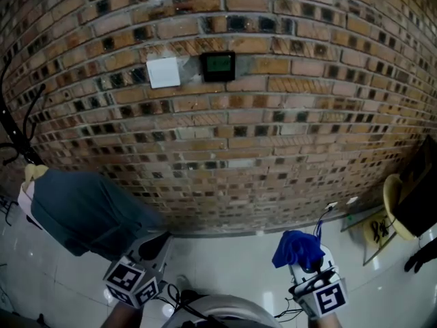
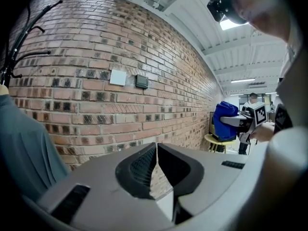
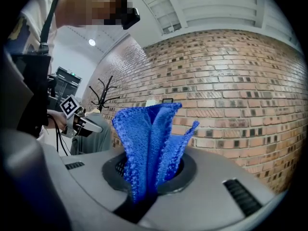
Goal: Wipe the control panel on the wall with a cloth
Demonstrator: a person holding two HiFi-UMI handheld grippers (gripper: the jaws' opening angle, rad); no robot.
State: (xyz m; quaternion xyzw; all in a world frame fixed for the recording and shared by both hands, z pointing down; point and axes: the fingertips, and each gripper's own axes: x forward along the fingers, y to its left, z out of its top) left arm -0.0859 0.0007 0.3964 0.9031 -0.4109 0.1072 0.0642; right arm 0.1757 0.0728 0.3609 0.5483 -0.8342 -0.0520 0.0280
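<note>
Ctrl panel (image 1: 218,65): small, black frame, screen looks greenish (dim), flat on brick wall (image 1: 307,128), upper centre. Cloth (image 3: 151,138): blue terry, bunched, folds upright, pinched in right gripper (image 1: 305,264), well below panel, apart.

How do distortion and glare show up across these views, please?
Head view: fisheye bows the brick wall, and the glossy floor carries pale reflections. Left gripper view: a ceiling light blows out. Right gripper view: the blue cloth shows crisp weave; corners vignette black.

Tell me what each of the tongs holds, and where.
Right tongs pinch a bunched blue microfibre cloth by its lower end; left tongs, shut, hold nothing.
</note>
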